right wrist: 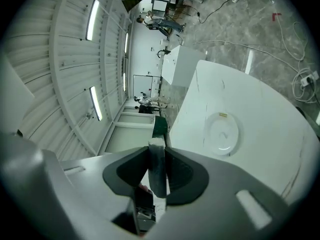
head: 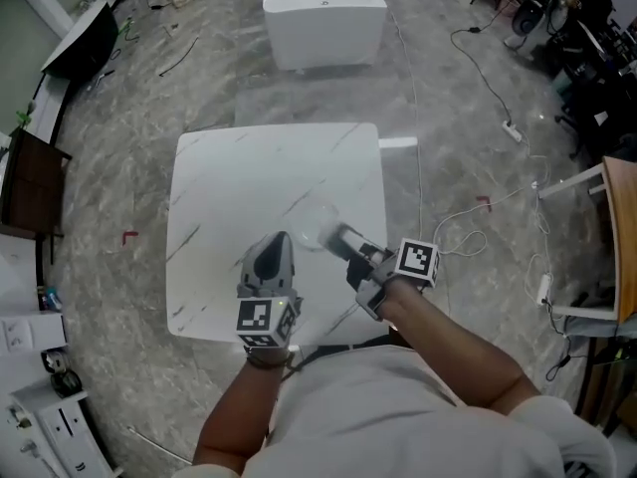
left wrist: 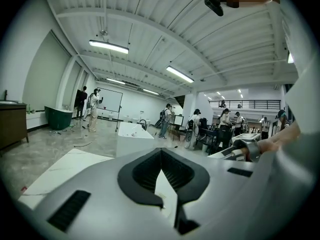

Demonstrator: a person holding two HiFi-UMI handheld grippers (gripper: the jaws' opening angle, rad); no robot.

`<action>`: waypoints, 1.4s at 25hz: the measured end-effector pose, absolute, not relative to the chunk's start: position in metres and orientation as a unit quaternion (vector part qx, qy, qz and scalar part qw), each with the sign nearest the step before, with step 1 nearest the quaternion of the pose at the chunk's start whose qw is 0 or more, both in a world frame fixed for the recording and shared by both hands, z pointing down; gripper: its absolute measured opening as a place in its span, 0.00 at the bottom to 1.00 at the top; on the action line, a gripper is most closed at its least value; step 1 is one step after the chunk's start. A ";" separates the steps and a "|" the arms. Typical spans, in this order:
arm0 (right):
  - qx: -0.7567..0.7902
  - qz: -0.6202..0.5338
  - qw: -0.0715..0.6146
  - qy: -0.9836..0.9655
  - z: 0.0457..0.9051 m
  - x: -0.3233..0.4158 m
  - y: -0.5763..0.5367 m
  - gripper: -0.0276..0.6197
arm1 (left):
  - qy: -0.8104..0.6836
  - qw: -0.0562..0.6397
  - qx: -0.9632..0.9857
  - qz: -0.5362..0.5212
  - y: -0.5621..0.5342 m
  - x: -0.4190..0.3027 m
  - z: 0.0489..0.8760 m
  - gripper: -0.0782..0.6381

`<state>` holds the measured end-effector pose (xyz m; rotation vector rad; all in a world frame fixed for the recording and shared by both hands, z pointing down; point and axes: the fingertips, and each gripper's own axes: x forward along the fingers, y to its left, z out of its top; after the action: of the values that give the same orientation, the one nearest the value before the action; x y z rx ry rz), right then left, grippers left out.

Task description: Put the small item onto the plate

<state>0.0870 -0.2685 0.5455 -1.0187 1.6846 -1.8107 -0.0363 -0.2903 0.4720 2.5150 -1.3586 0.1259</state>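
A small round white plate (head: 315, 229) (right wrist: 223, 133) lies near the middle of the white marble table (head: 229, 187) (right wrist: 260, 109). My right gripper (head: 336, 237) (right wrist: 157, 151) is shut on a small grey slab-like item (right wrist: 157, 171) standing upright between its jaws. In the head view its tip sits at the plate's right rim, and the item itself is hard to make out there. My left gripper (head: 276, 241) (left wrist: 161, 156) rests left of the plate, over the table's near half. Its jaws meet at the tips with nothing between them.
A second white table (head: 323, 13) stands further off. Cables (head: 488, 78) trail over the grey floor at the right. A wooden chair (head: 619, 237) stands at the right edge and a dark cabinet (head: 30, 187) at the left. Several people (left wrist: 165, 119) stand far off.
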 end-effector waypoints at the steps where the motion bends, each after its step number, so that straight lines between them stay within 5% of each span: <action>1: -0.372 -0.661 0.225 0.612 0.554 0.089 -0.277 0.19 | -0.473 0.138 0.869 0.045 -0.297 -0.033 0.477 0.12; 20: -0.381 -0.704 0.104 0.591 0.736 0.050 -0.369 0.19 | -0.534 0.222 0.814 0.065 -0.350 -0.061 0.615 0.12; 32: -0.401 -0.704 0.071 0.582 0.771 0.037 -0.378 0.20 | -0.533 0.255 0.804 0.062 -0.347 -0.063 0.647 0.12; 35: -0.405 -0.705 0.063 0.578 0.770 0.037 -0.379 0.33 | -0.529 0.262 0.805 0.057 -0.344 -0.062 0.647 0.12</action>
<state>0.0372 -0.3790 0.7696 -1.2243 1.7475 -2.1315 -0.0623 -0.3435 0.6474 2.1778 -1.4322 0.1547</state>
